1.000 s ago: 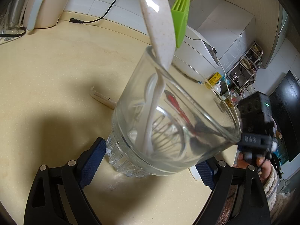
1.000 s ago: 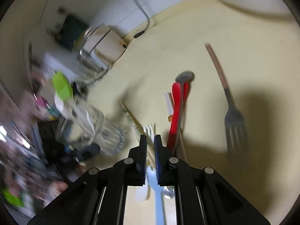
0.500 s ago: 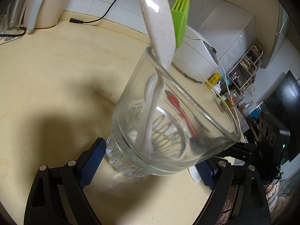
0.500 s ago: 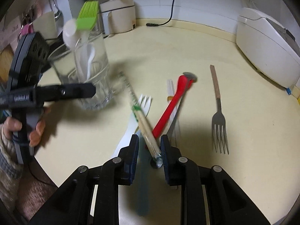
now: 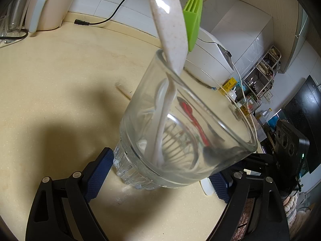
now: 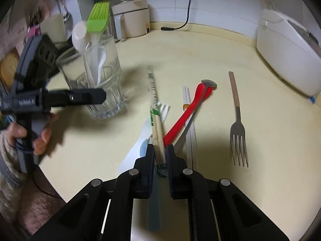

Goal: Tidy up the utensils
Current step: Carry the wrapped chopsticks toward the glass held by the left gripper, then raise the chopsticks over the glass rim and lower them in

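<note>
A clear glass tumbler point(image 5: 180, 140) stands on the cream counter, tilted in the left wrist view. My left gripper point(image 5: 160, 176) is shut on its ribbed base, one blue pad on each side. A speckled white spoon point(image 5: 168, 20) and a green silicone brush point(image 5: 193, 26) stand in it. My right gripper point(image 6: 159, 150) is closing its jaws, and the pads press on the near end of paper-wrapped chopsticks point(image 6: 155, 120) that point toward the glass point(image 6: 104, 92). A white plastic fork point(image 6: 163, 110), a red-handled utensil point(image 6: 188, 112) and a metal fork point(image 6: 237, 124) lie on the counter.
A white rice cooker point(image 6: 289, 54) sits at the back right and a beige appliance point(image 6: 132, 20) at the back left, with a loose power plug point(image 6: 168, 28) between them. A person's hand point(image 6: 40, 136) holds the left gripper near the counter's front edge point(image 6: 84, 180).
The right gripper swung round from a rolled, blurred pose, stood open around the chopsticks half a second ago, and has now shut on them. The left gripper and glass have not moved.
</note>
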The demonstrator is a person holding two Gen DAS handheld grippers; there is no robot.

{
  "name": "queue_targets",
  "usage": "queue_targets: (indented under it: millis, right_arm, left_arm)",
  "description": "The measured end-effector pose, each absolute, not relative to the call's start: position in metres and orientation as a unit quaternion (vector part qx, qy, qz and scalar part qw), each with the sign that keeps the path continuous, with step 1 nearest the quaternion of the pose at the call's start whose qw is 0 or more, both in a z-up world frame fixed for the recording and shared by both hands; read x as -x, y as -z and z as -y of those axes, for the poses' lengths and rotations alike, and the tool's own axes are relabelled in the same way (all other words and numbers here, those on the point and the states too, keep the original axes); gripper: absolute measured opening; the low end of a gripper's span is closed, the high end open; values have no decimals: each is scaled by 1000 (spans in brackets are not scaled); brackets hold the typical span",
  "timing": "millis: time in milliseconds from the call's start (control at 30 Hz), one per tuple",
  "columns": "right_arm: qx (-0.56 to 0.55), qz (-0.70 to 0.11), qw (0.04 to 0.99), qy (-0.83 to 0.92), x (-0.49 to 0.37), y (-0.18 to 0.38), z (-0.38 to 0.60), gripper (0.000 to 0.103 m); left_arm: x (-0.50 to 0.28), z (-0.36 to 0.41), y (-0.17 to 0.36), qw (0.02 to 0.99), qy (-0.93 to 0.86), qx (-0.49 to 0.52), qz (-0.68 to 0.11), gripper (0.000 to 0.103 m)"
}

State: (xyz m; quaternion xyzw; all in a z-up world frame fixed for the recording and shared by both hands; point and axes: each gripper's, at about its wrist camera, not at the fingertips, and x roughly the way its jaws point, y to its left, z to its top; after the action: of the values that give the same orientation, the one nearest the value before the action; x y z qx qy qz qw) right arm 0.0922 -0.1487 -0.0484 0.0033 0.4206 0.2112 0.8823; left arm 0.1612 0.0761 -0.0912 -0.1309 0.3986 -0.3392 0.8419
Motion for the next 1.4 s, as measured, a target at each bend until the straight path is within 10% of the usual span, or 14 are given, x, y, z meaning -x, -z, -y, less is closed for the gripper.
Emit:
queue_targets:
  millis: [367,1400]
  right_arm:
    - [-244,-370,852,-277,-96,36,214,11]
    - [-153,-305,872,-350,-20,-92,250,11]
  left_arm:
    - [-161,-76,91,842,339,131,-399,91]
    - [-161,-76,91,842,339,131,-398,91]
